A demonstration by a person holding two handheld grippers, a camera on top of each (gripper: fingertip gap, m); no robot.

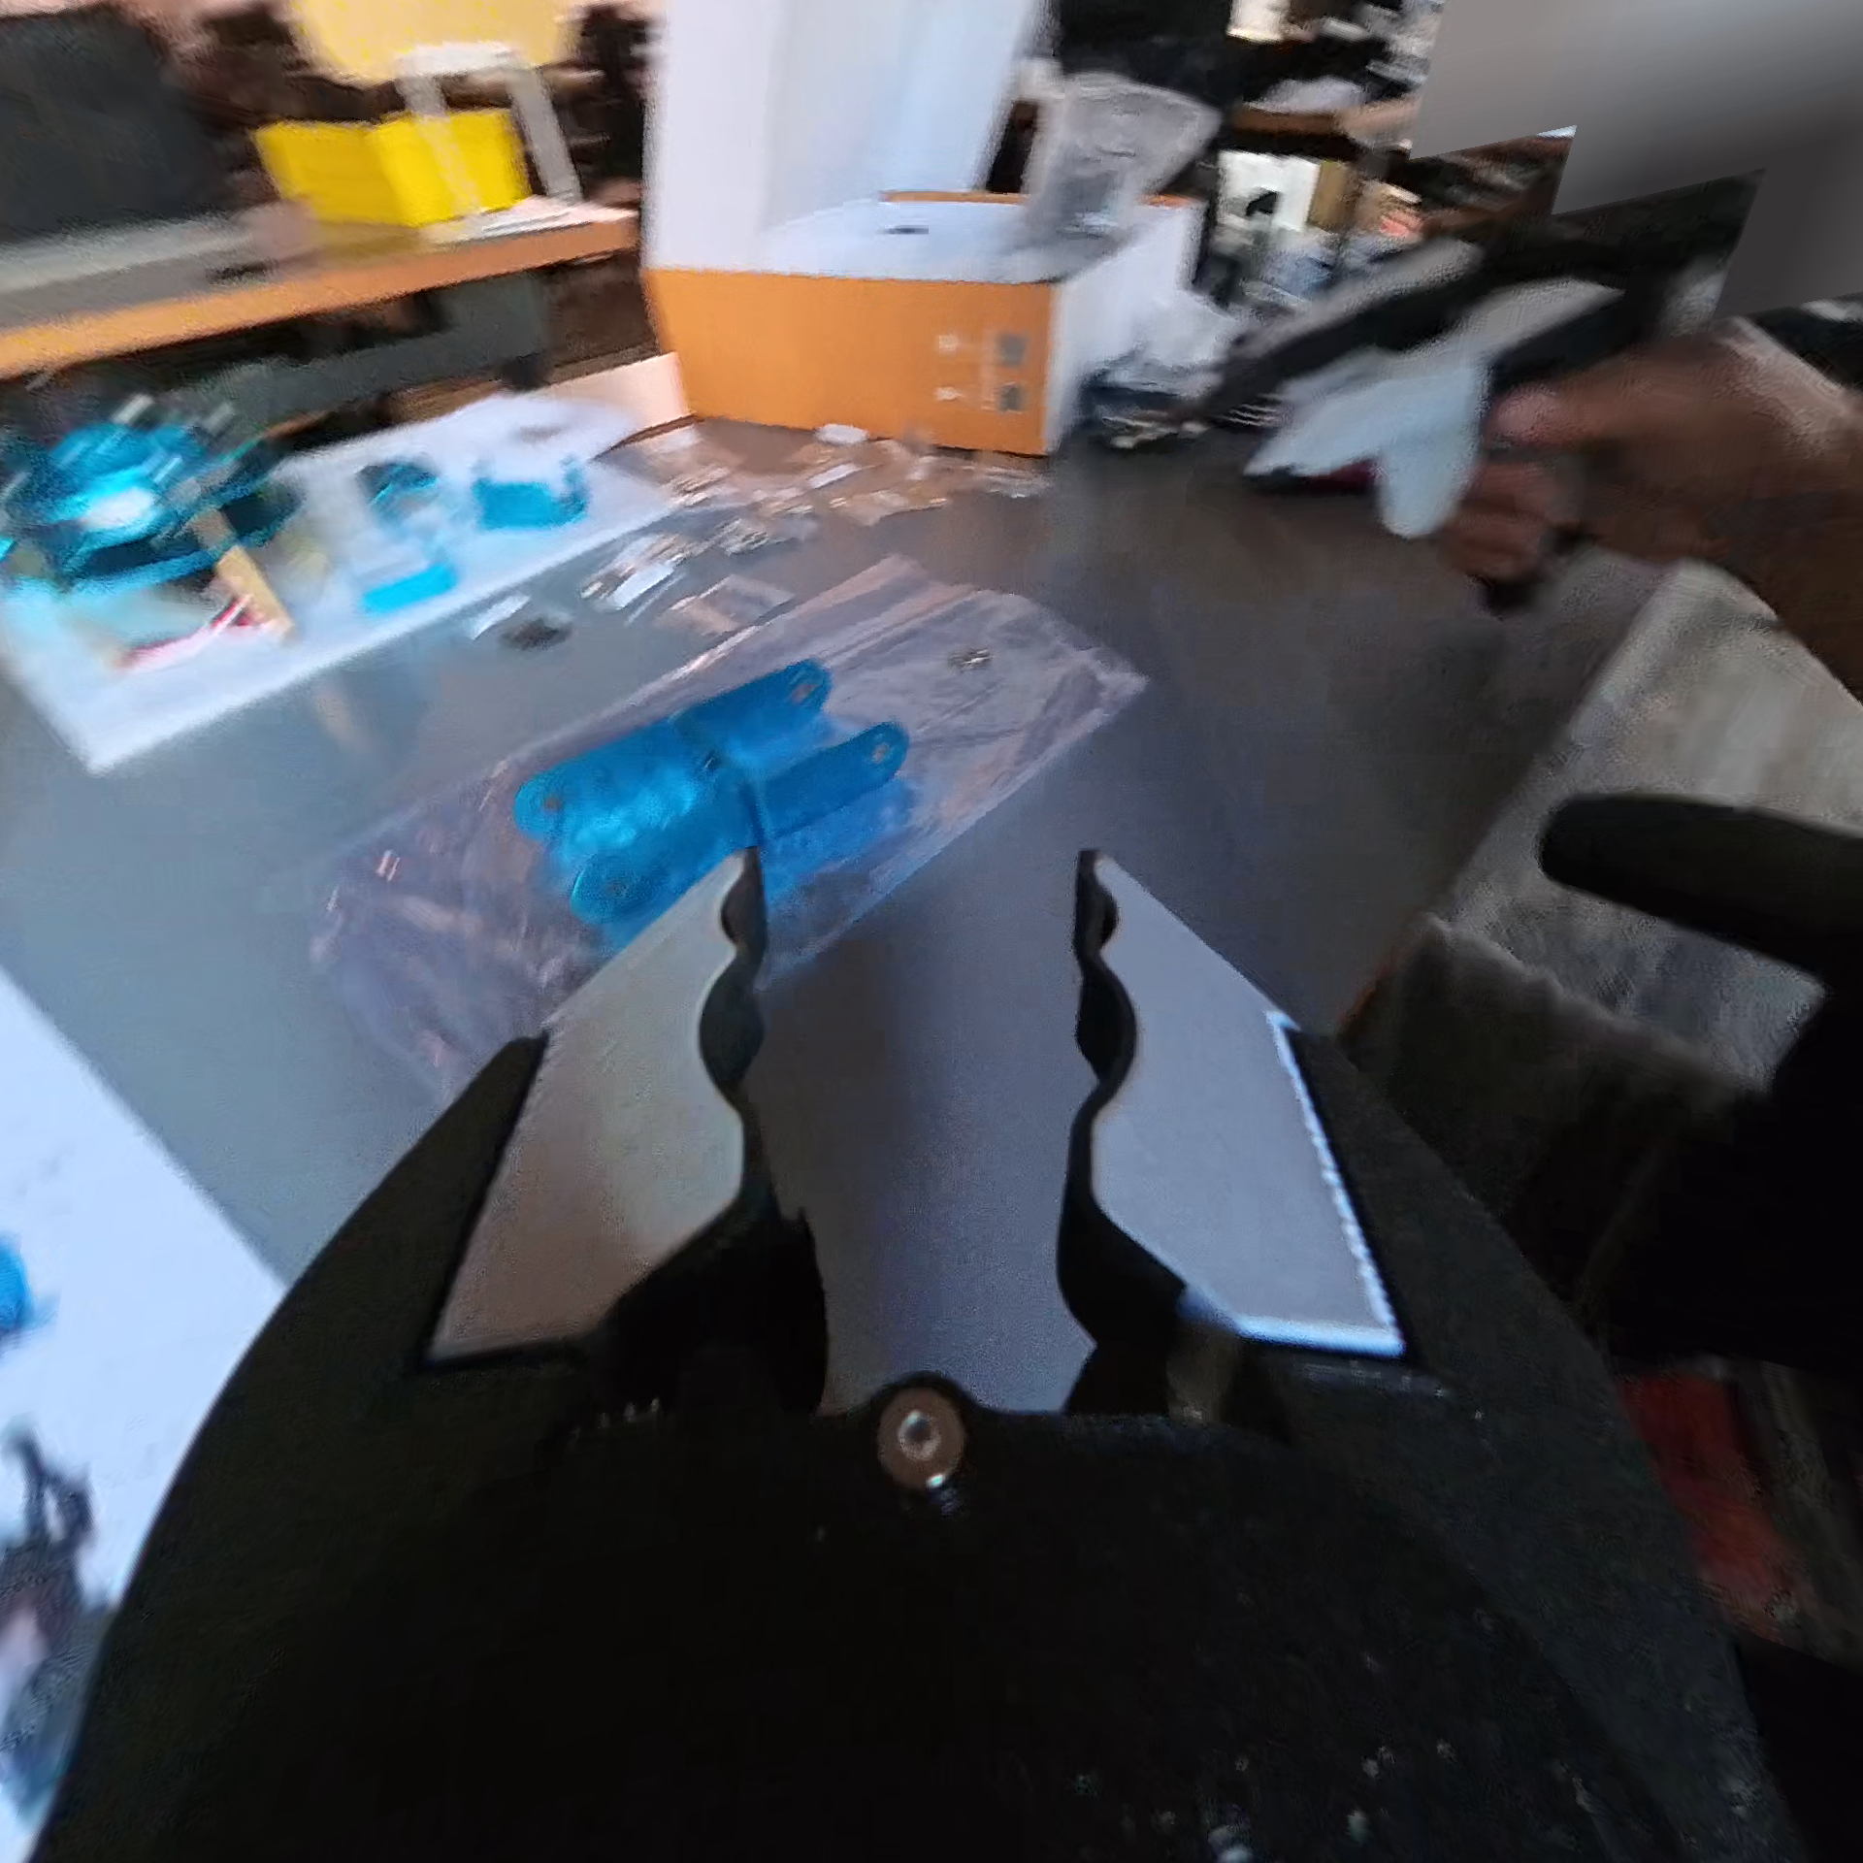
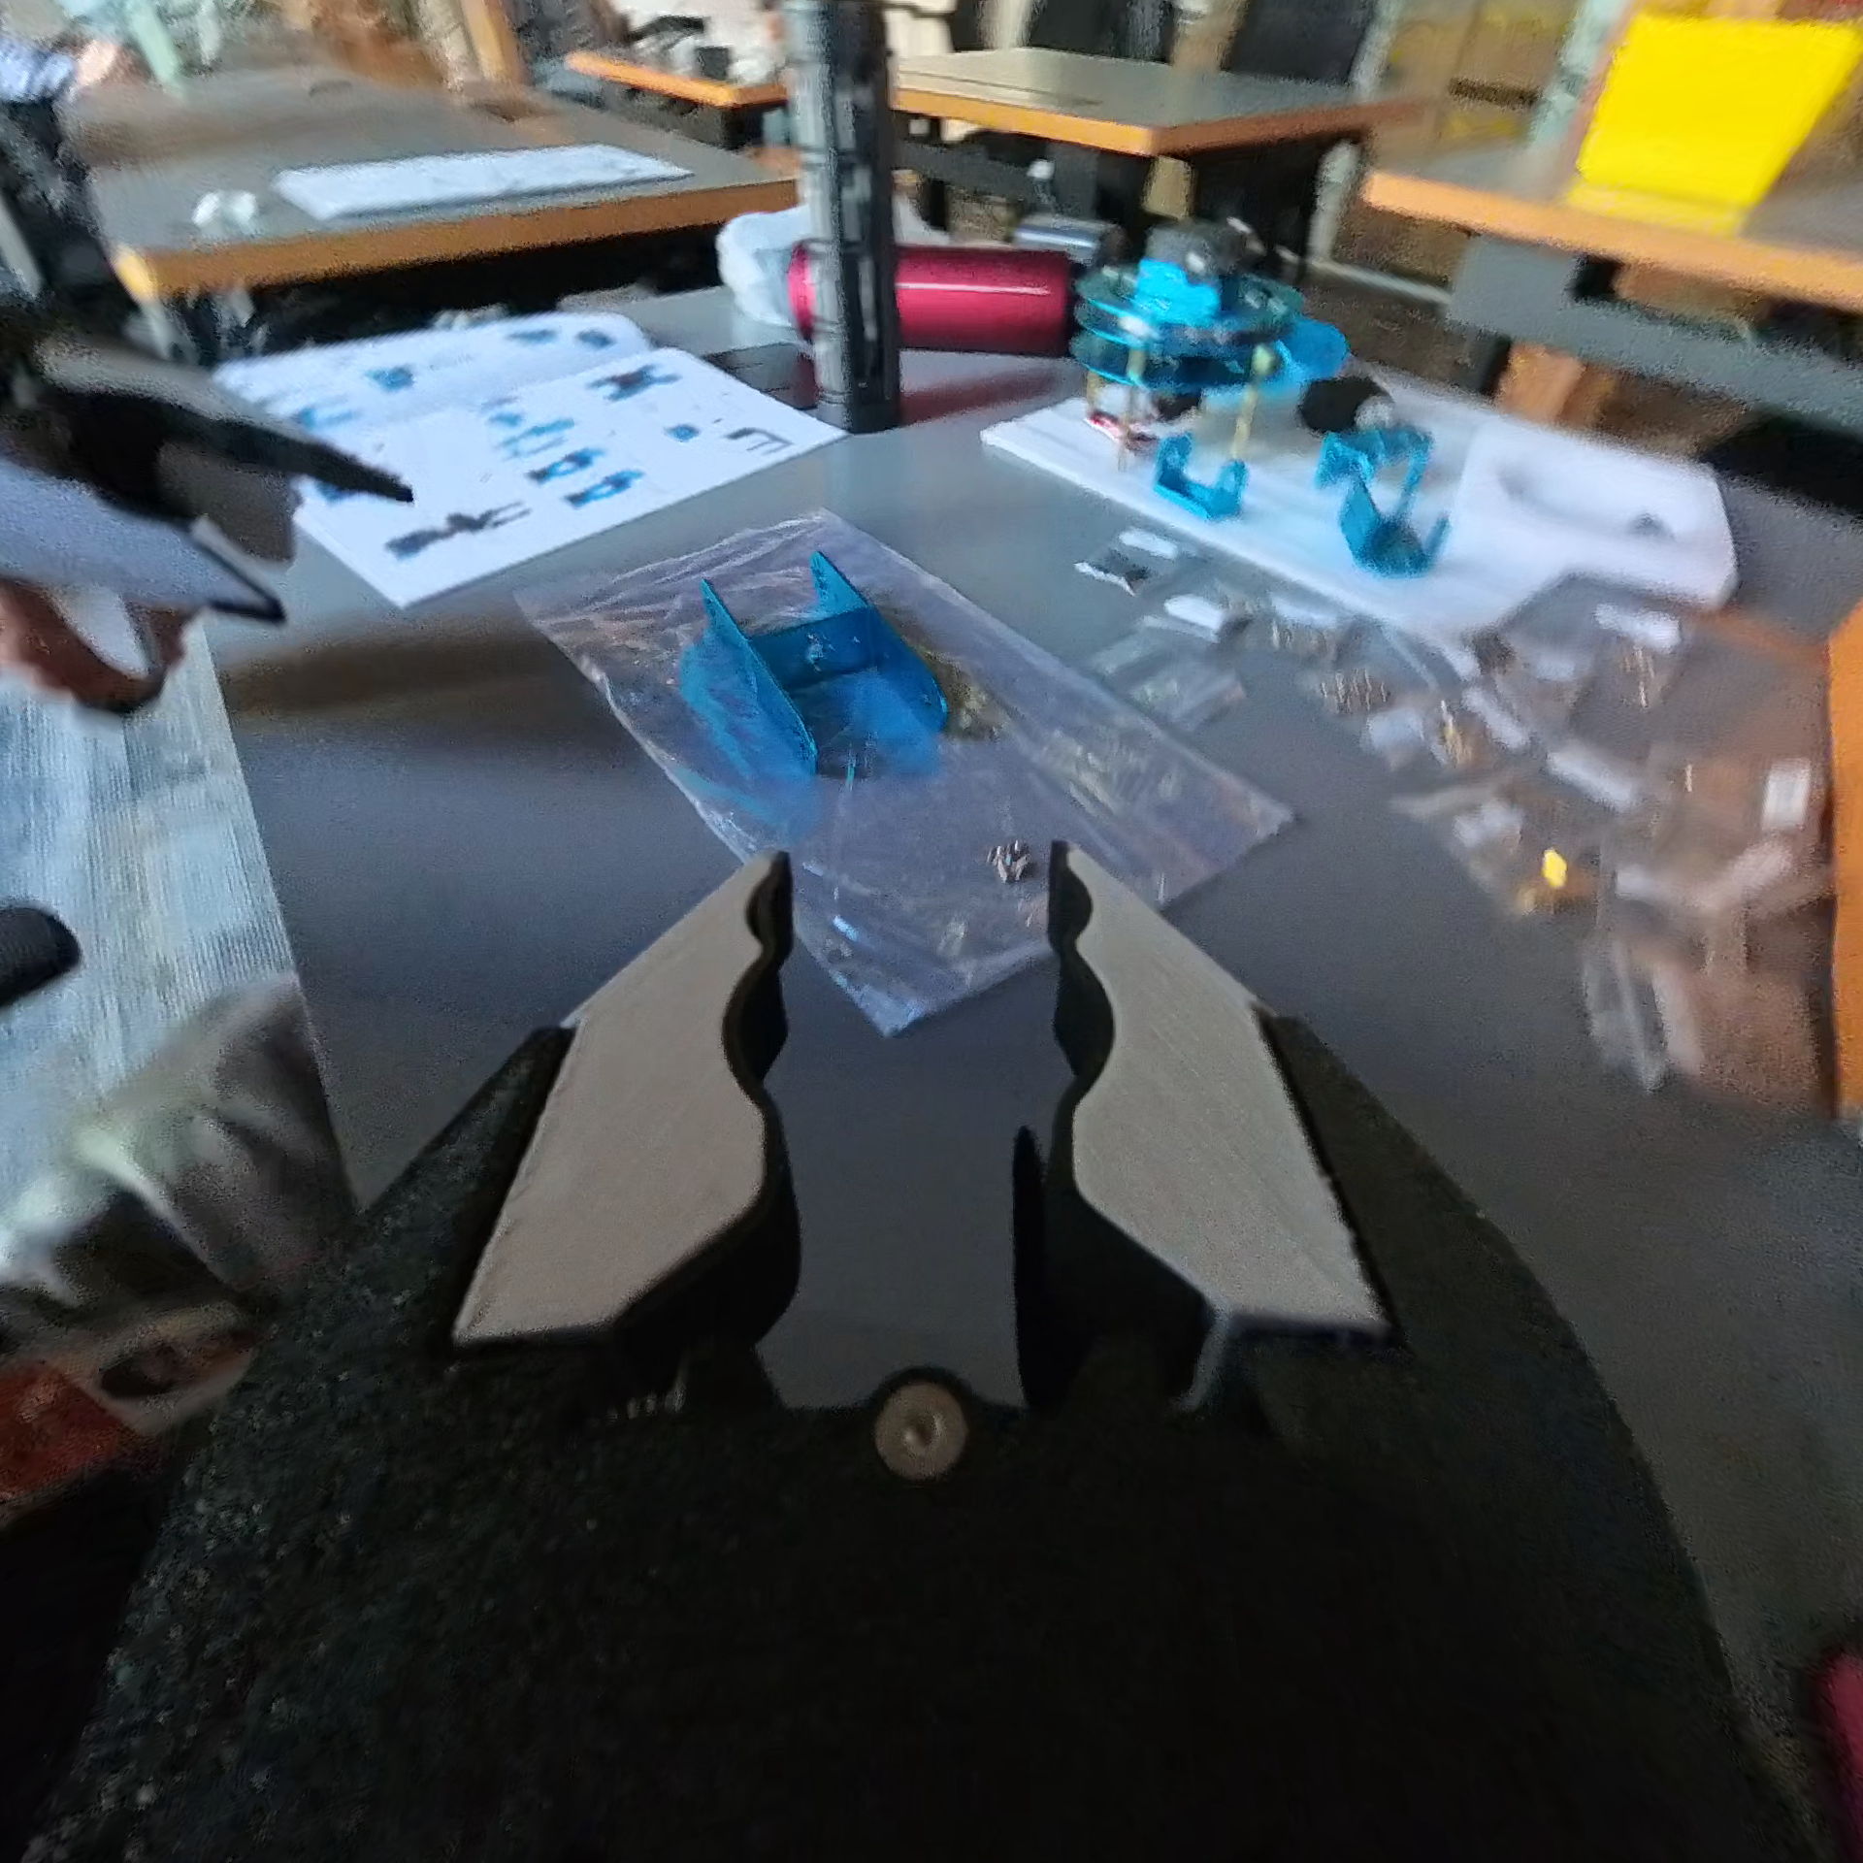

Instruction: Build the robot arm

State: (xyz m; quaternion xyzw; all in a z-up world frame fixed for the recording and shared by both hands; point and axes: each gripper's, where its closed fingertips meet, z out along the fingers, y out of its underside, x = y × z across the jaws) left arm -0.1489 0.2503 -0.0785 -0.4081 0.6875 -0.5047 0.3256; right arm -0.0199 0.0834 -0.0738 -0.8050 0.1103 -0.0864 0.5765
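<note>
Blue metal brackets (image 1: 706, 786) lie on a clear plastic bag (image 1: 968, 696) on the dark grey table (image 1: 1210, 605). My left gripper (image 1: 917, 867) is open and empty, just short of the bag, the brackets by its left fingertip. In the right wrist view the same brackets (image 2: 806, 675) sit on the bag (image 2: 1109, 796), with a small cluster of screws (image 2: 1008, 862) near my right gripper (image 2: 917, 867), which is open and empty above the bag's near corner. The other gripper shows at the upper right of the left wrist view (image 1: 1260, 383) and at the left of the right wrist view (image 2: 333, 494).
A partly built blue robot (image 2: 1190, 323) and loose blue brackets (image 2: 1381, 504) stand on a white sheet at the back. Several small clear bags of hardware (image 2: 1512, 726) lie to the right. An instruction sheet (image 2: 524, 444), a red cylinder (image 2: 968, 292) and an orange-and-white box (image 1: 907, 343) are farther back.
</note>
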